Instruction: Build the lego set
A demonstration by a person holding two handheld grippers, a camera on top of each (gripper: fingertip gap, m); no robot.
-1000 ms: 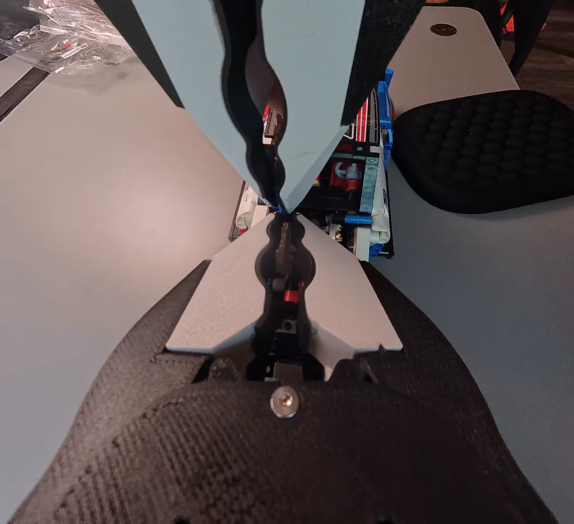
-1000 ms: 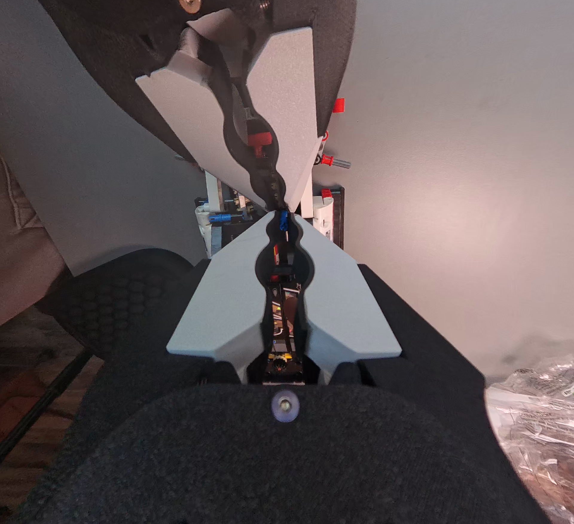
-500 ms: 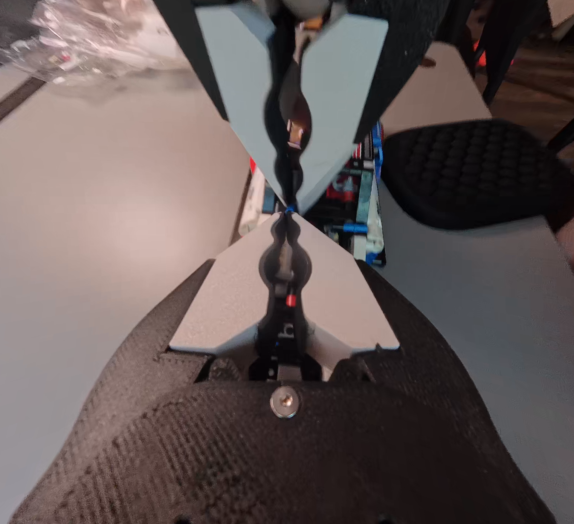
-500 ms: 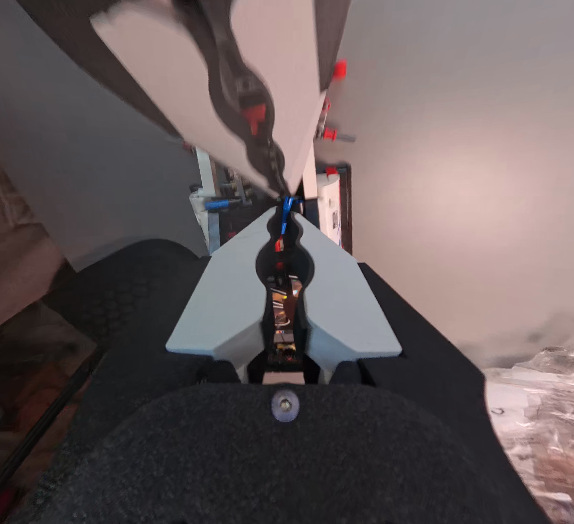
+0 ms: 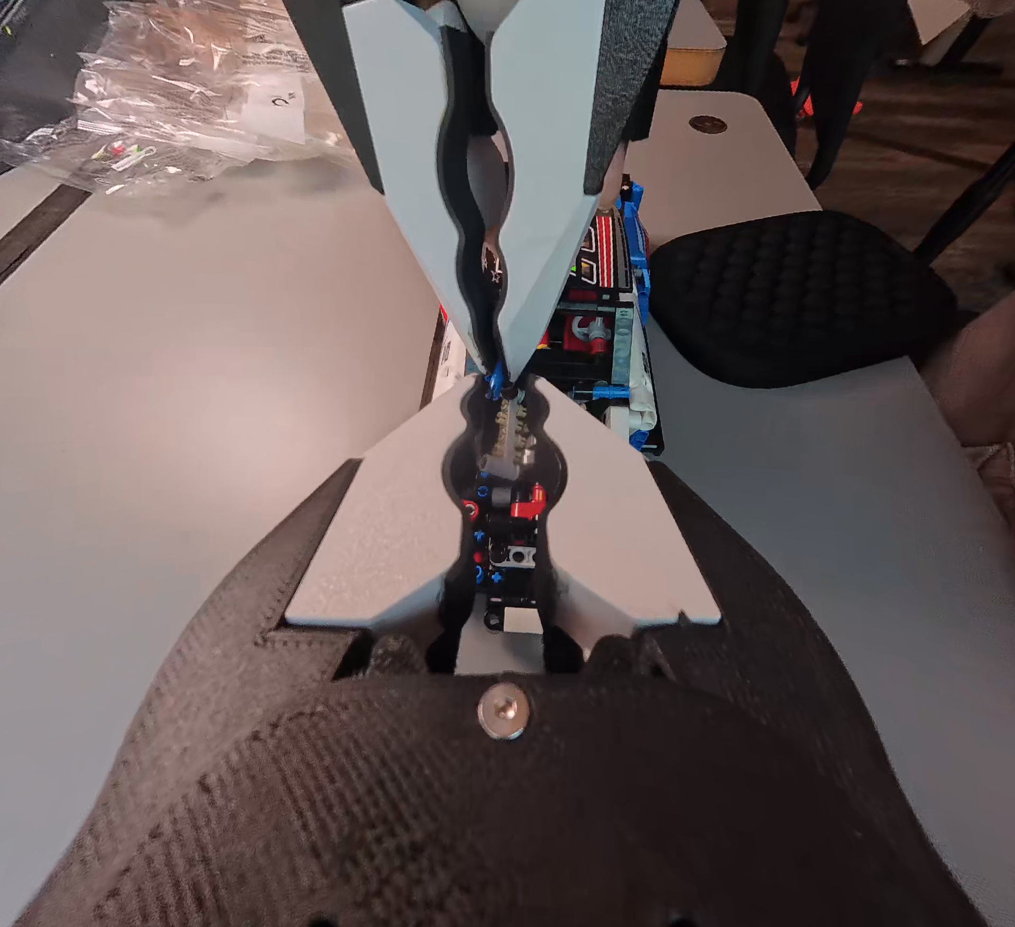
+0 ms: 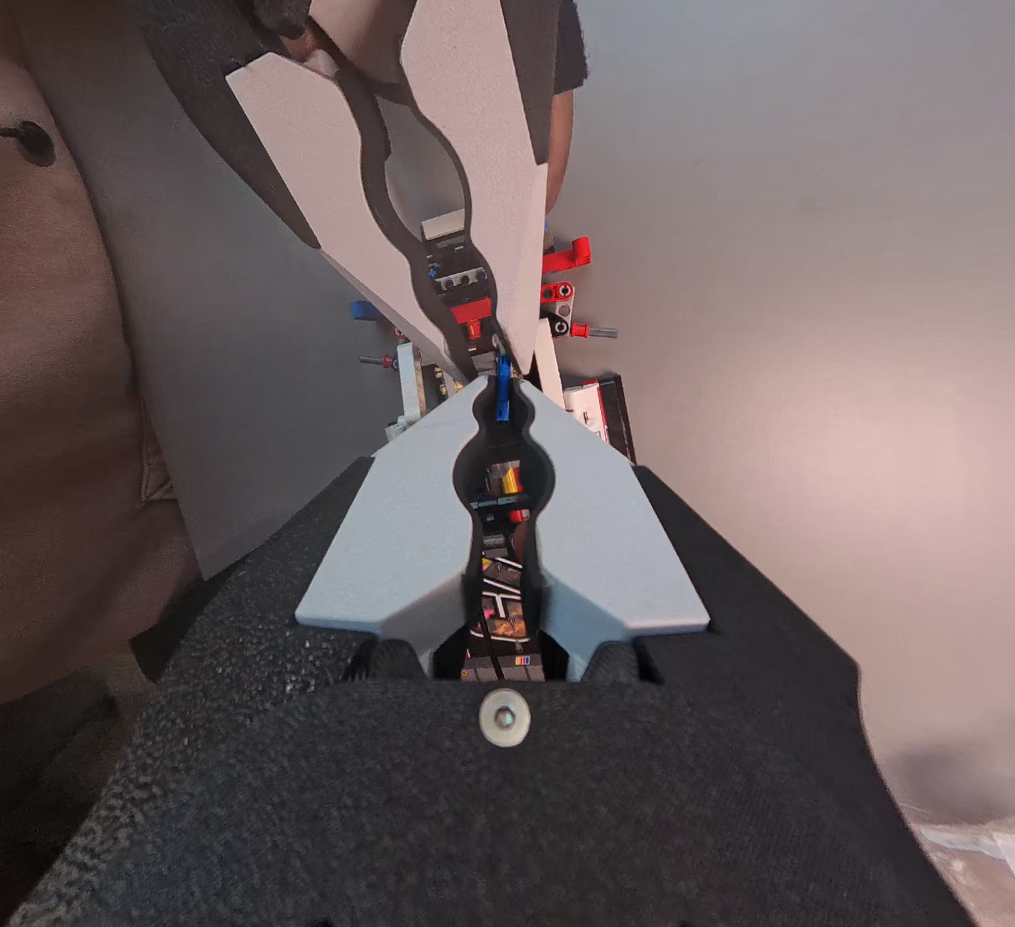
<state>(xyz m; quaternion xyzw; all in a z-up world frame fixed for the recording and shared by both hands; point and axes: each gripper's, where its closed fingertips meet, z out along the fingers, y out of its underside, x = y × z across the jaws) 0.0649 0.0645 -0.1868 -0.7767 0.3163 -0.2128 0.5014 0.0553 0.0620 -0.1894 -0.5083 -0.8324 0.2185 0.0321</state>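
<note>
The left gripper (image 5: 502, 389) and right gripper (image 6: 501, 385) meet tip to tip above the lego model (image 5: 604, 329), which lies on the grey worktop (image 5: 192, 379). The right gripper pinches a blue pin (image 6: 501, 395); the left one's closed tips touch the pin's far end. Clear bags (image 5: 181, 71) lie at 10 o'clock, a black seat (image 5: 796, 296) at 2 o'clock.

Blue pin (image 6: 502, 391), grey table (image 5: 192, 351), black dimpled cushion (image 5: 796, 296)
</note>
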